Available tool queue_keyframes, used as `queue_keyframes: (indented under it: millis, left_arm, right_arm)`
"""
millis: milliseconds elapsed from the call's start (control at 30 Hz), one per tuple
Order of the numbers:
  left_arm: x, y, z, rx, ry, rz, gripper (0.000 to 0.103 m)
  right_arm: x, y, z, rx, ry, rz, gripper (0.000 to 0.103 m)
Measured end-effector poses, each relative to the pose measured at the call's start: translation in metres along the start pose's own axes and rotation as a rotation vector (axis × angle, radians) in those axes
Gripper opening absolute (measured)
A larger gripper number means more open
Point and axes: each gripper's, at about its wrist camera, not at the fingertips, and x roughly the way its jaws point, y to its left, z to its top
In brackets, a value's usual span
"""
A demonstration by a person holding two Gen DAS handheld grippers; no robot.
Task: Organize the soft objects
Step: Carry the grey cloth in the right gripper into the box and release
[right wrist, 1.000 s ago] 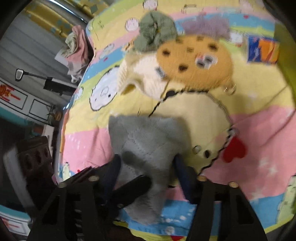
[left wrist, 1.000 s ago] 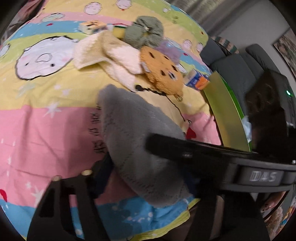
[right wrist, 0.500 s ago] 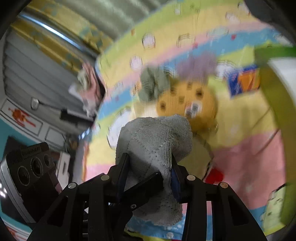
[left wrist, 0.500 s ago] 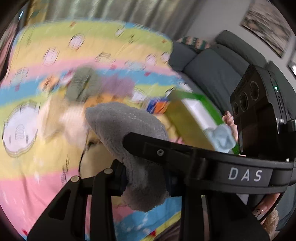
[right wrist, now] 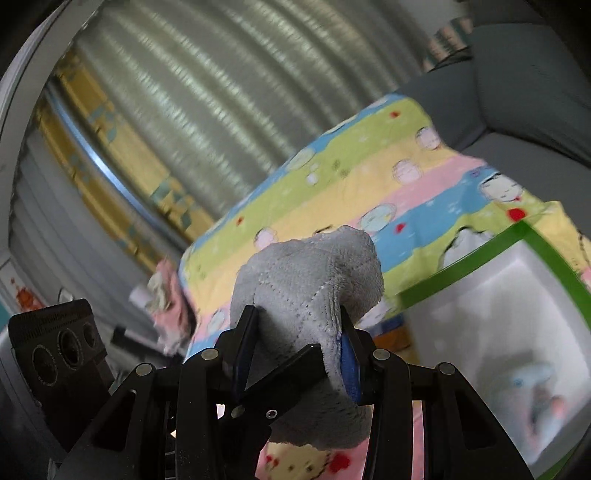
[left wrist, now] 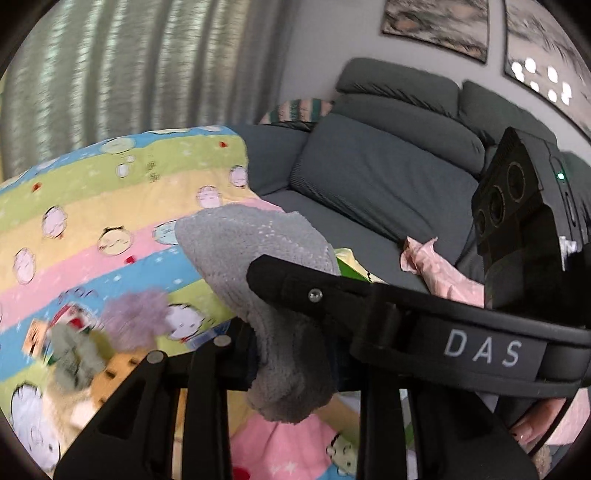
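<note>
Above striped bedspread [left wrist: 110,206], both grippers (nearly closed) [left wrist: 291,354] [right wrist: 295,350] clamp grey cloth [right wrist: 310,266].

home living room | grey sofa [left wrist: 388,177] | curtains [left wrist: 129,66] | framed pictures [left wrist: 436,26]

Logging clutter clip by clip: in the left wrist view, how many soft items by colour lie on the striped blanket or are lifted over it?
Grey: 1, grey cloth, lifted
Purple: 1, purple fluffy piece
Grey-green: 1, grey-green fluffy piece
Orange: 1, orange piece, blurred
Total: 4; blur at the lower left edge may hide more.
</note>
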Motion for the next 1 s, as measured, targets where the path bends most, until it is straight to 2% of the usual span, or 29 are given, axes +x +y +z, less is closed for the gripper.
queue_keyframes:
  millis: [233,467,667,867,1000]
  left_arm:
    - [0.063,-0.023,0.0,0.049,0.083,-0.079,0.025]
    - [0.109,-0.038,-0.007,0.027,0.157,-0.156,0.023]
    - [0.139,-0.042,-0.019,0.015,0.233,-0.148,0.023]
    - [0.145,-0.043,-0.026,-0.005,0.255,-0.146,0.024]
    - [0.149,-0.046,-0.029,0.004,0.281,-0.131,0.031]
  right_arm:
    - [-0.006,-0.064,0.007,0.116,-0.085,-0.091,0.044]
    - [-0.007,-0.122,0.003,0.266,-0.092,-0.172,0.044]
    - [-0.001,-0.148,-0.003,0.338,-0.055,-0.264,0.044]
    - [0.003,-0.159,-0.007,0.364,-0.028,-0.315,0.044]
    - [0.0,-0.163,-0.01,0.384,-0.031,-0.34,0.044]
